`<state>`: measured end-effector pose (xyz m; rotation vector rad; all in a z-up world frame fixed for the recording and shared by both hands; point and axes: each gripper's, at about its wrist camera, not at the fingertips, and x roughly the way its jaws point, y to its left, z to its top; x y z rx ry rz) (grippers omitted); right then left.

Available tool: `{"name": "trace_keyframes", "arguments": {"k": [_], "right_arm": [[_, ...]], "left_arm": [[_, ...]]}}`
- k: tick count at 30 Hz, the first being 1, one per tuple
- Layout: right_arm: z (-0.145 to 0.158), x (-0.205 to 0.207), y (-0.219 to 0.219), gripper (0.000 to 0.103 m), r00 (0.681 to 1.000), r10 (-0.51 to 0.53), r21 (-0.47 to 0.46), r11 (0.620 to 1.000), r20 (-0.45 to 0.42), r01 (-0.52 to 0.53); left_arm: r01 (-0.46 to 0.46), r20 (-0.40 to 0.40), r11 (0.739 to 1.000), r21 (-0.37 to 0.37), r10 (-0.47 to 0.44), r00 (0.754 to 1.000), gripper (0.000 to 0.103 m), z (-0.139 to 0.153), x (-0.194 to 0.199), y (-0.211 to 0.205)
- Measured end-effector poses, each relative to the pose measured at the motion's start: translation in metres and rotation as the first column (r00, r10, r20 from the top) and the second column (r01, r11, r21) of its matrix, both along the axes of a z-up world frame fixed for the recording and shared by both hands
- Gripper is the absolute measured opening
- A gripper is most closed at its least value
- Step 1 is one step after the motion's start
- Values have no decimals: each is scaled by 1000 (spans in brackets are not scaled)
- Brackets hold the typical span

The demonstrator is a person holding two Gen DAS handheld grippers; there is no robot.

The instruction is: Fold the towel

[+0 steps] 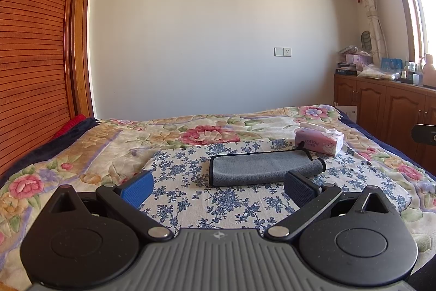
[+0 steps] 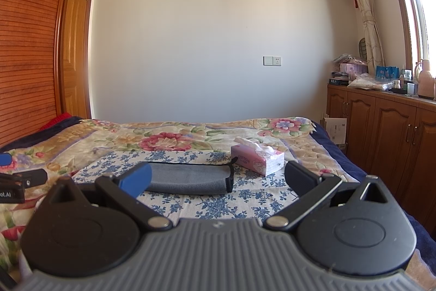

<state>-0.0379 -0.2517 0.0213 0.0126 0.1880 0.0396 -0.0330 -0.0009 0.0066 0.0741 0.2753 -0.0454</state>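
Note:
A grey towel with black trim [image 1: 261, 167] lies folded flat on a blue-flowered white cloth [image 1: 190, 195] on the bed. It also shows in the right wrist view [image 2: 190, 179]. My left gripper [image 1: 218, 188] is open and empty, held just short of the towel's near edge. My right gripper [image 2: 218, 177] is open and empty, near the towel's right end; its blue left pad [image 2: 137, 180] covers the towel's left end. The left gripper's edge shows at the far left of the right wrist view [image 2: 21, 179].
A pink tissue box [image 1: 318, 141] stands on the cloth behind the towel's right end, also in the right wrist view [image 2: 257, 158]. A floral quilt [image 1: 81, 149] covers the bed. Wooden cabinets [image 2: 381, 127] with clutter stand at the right, a wooden wardrobe [image 1: 32, 45] at the left.

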Motion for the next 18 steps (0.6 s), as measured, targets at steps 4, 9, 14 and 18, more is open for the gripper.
{"name": "trace_keyframes", "arguments": {"k": [4,9,14,18], "right_arm": [[0,0,0,103,1000,0,0,1000,0,0],[0,0,0,103,1000,0,0,1000,0,0],[0,0,0,103,1000,0,0,1000,0,0],[0,0,0,103,1000,0,0,1000,0,0]], "left_arm": [[1,0,1000,-1,-1,1000,103,0,0,0],[1,2,1000,2,-1,1000,103,0,0,1],[0,1,1000,1,0,1000,103,0,0,1],[0,1,1000,2,0,1000,103,0,0,2]]}}
